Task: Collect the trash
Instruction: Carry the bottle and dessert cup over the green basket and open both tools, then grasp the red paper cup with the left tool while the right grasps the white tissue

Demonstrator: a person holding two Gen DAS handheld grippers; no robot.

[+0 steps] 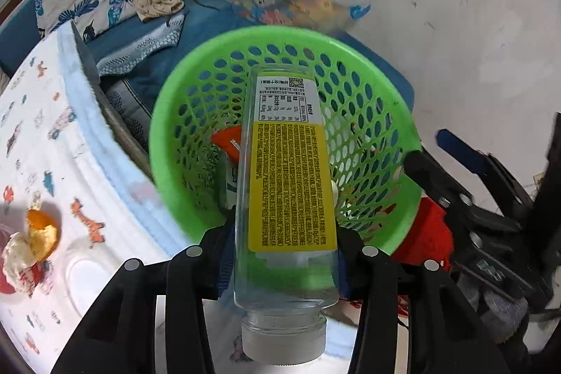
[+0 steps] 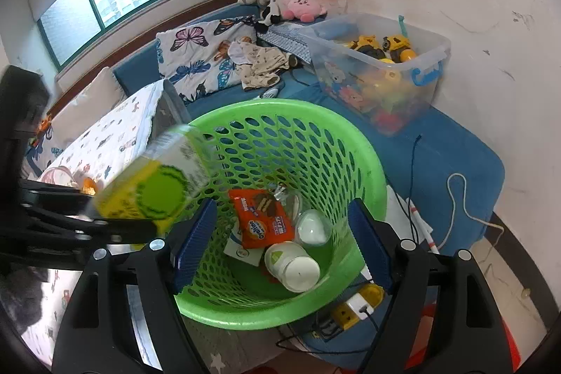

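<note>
The left gripper [image 1: 285, 255] pinches a clear plastic bottle [image 1: 287, 170] with a yellow label, held base-first over the green perforated basket [image 1: 371, 114]. The right gripper [image 2: 282, 244] stands spread with nothing between its blue pads [image 2: 194, 239], aimed into the same basket, where an orange biscuit wrapper [image 2: 261, 216] and a small white-capped bottle [image 2: 292, 265] lie. A clear toy bin [image 2: 385, 69] sits behind on the blue mat [image 2: 452, 156].

Clear yellow-labelled bottle [image 1: 291, 184] over green basket [image 1: 175, 142]
</note>
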